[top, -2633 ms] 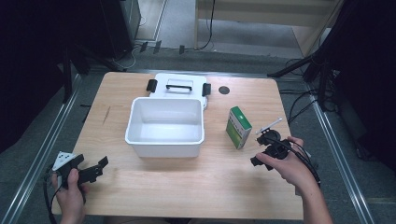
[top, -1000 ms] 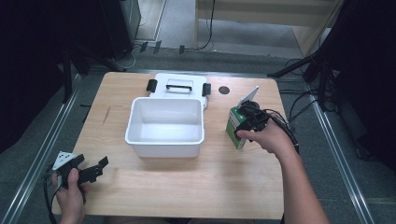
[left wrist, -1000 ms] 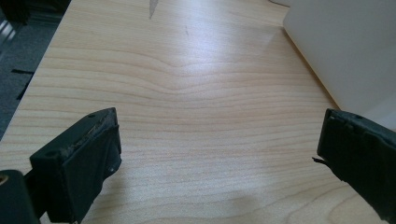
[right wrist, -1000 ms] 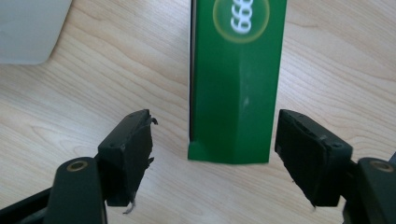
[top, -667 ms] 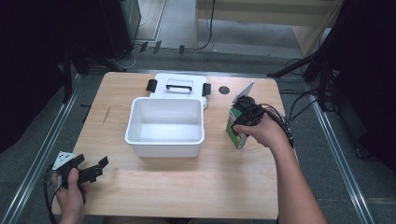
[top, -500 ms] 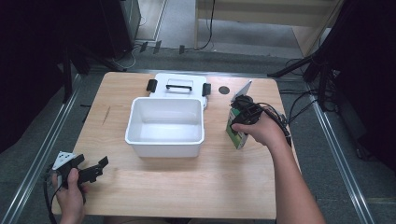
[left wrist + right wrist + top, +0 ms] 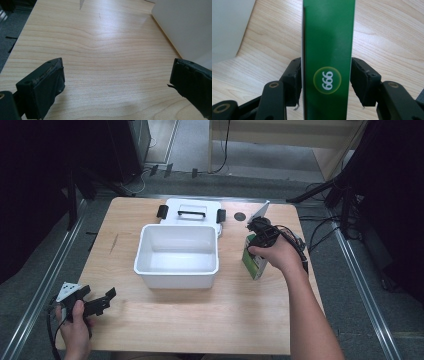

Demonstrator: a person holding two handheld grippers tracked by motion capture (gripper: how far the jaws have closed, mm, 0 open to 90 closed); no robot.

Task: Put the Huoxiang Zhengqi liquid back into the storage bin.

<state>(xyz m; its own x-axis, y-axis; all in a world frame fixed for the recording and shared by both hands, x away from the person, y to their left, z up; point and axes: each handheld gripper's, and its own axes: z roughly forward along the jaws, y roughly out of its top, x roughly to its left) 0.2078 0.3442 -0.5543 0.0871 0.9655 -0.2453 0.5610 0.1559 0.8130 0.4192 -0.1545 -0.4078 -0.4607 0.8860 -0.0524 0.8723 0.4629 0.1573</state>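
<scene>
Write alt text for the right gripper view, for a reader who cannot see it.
The right gripper, whose two black jaws have just been closing, clamps a narrow green box marked 999 in a yellow-ringed circle. The box stands on a light wooden table, with a white bin at the upper left.

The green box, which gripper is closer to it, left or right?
Right. The right gripper has its jaws on both sides of the green box, pads against it. The left gripper rests at the table's near left corner, beyond the white bin.
</scene>
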